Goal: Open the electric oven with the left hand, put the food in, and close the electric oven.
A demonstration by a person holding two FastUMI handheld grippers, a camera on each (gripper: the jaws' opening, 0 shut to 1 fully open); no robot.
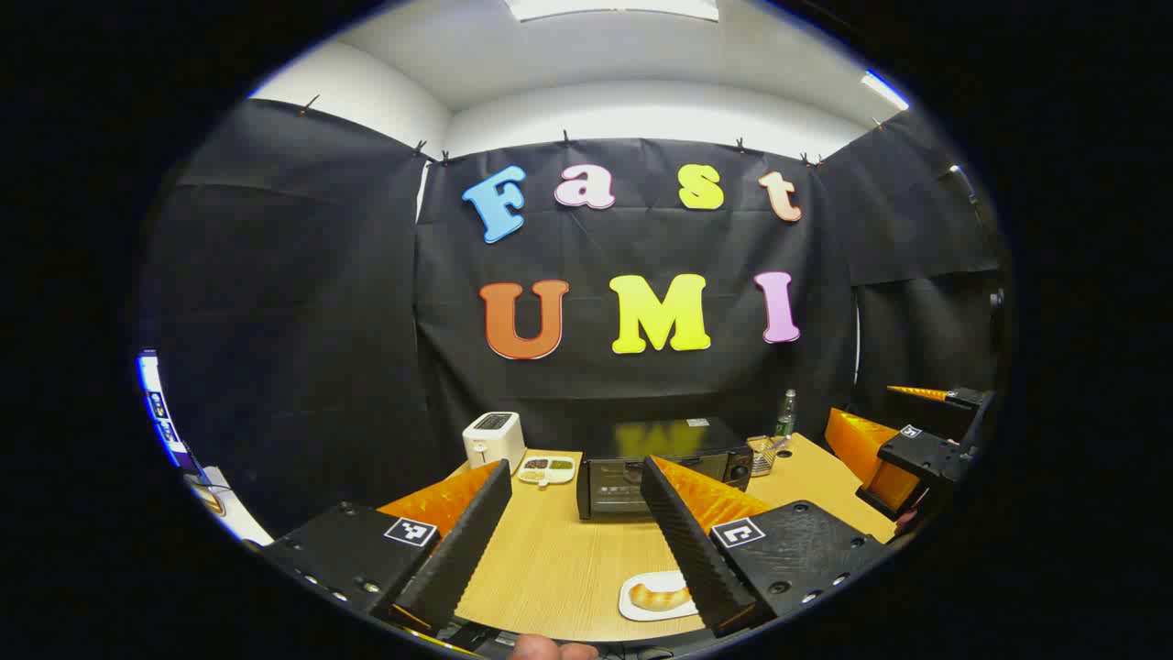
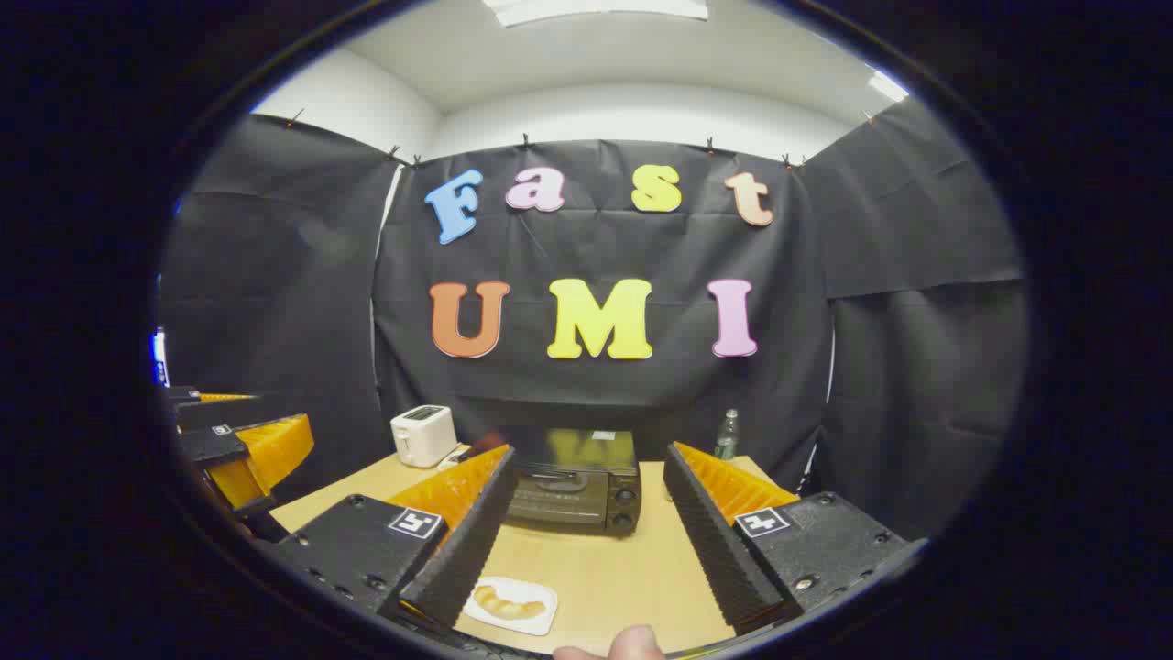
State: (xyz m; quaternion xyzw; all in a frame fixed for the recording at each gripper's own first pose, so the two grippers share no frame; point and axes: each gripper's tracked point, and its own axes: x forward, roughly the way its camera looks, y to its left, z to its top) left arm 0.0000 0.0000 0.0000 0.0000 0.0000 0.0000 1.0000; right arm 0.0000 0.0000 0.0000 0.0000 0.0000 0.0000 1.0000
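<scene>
Wooden table [image 1: 559, 568] lies bare between oven [image 1: 660, 467] and croissant plate [image 1: 655, 598]

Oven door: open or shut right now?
Shut. The oven door stands upright, flush with its front, in both views; both grippers are back from it.

Both raised above the bench's [image 1: 559, 559] near edge, facing the back wall, well back from the oven [image 1: 662, 466]. Shared: oven, toaster [image 1: 493, 438], plate [image 1: 652, 596], bench.
</scene>
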